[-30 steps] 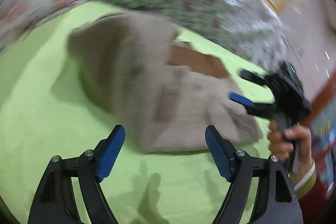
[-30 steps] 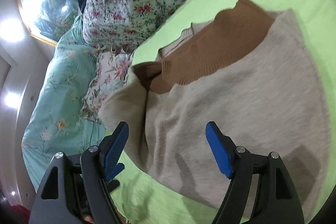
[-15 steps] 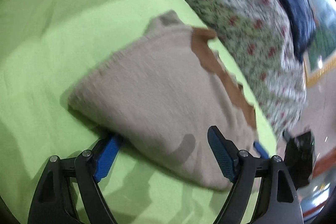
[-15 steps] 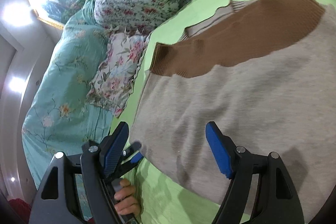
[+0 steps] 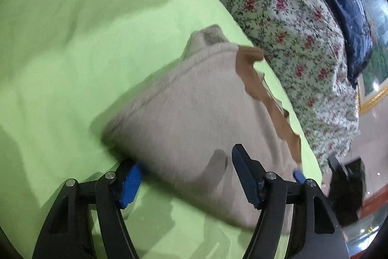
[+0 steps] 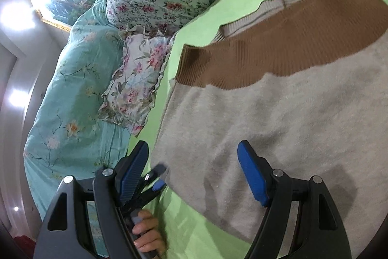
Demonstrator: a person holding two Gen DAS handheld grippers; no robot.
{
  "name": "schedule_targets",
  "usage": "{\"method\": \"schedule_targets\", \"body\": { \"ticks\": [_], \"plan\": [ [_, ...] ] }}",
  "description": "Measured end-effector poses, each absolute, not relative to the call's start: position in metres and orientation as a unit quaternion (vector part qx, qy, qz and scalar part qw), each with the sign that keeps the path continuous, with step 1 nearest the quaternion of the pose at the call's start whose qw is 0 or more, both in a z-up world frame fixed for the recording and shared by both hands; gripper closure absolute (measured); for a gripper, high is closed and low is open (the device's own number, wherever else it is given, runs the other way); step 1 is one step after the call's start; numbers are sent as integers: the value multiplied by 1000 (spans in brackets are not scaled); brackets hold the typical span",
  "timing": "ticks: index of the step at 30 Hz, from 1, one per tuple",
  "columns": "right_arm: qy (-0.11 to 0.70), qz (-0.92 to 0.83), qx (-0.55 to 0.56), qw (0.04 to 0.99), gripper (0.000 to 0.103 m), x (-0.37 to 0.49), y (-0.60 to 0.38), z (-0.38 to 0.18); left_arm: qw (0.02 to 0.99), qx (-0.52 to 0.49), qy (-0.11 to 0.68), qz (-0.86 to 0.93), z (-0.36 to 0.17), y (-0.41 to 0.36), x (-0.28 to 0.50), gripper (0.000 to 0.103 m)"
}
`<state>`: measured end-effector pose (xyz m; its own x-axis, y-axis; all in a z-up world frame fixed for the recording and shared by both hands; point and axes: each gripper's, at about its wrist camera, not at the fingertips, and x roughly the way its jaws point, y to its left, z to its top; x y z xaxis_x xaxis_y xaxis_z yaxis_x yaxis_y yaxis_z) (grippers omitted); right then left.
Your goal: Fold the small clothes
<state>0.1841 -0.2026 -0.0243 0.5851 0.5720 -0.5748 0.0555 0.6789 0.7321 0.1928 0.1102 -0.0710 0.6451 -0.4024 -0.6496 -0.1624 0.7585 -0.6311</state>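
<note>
I have the fuzzy beige sweater with brown ribbed band (image 6: 278,113) lying flat on the green bed sheet (image 5: 60,52), half folded I think. My left gripper (image 5: 186,179) is spread at its near corner, one pad at the edge. My right gripper (image 6: 194,171) is spread above the other end. Next I should close on both corners and fold it over, evenly
</note>
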Motion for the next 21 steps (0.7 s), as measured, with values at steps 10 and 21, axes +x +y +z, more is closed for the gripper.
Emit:
{"method": "schedule_targets", "body": {
  "ticks": [10, 21],
  "plan": [
    [410, 138, 357, 828, 27, 180, -232, -6, 887, -255, 360, -139, -3, 64, 205, 91],
    [424, 222, 428, 767, 7, 220, -278, -12, 877, -50, 382, -288, 17, -103, 175, 92]
  ]
}}
